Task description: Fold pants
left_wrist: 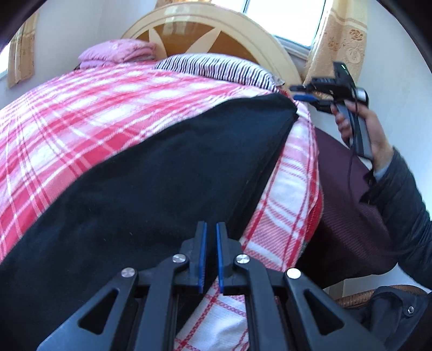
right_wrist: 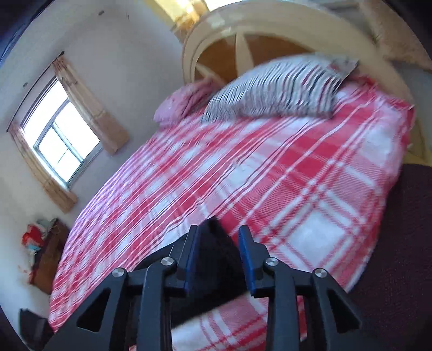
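Pink bedding (left_wrist: 118,51): bunched at the head of the bed, far left, against the headboard (left_wrist: 205,24).
Plaid sheet (left_wrist: 89,108): red, pink and white checks, spread over the whole bed, hanging over the right edge.
Striped pillow (left_wrist: 216,67): black and white, lying at the head of the bed, just right of the pink bedding.
Pants (left_wrist: 151,172): dark, laid flat on the plaid sheet in a long band running from the near left to a far corner close to the striped pillow; layered edges visible along the right side.
Left gripper (left_wrist: 211,256): low over the near end of the pants at their right edge; blue pads (left_wrist: 203,256) drawn close together with a narrow slit between, nothing pinched there.
Right gripper (left_wrist: 305,93): seen from the left wrist view at the far corner of the pants, held by the right hand (left_wrist: 361,129); fingers parted, tips just beside the cloth; contact impossible to judge.
Right gripper, own view (right_wrist: 218,259): jaws spread wide, a dark corner of the pants (right_wrist: 216,256) sitting between the blue pads without being squeezed; picture blurred.
Window (right_wrist: 62,140): in the left wall with beige curtains (right_wrist: 89,105) on either side.
Dark maroon surface (left_wrist: 348,205): beside the bed on the right.
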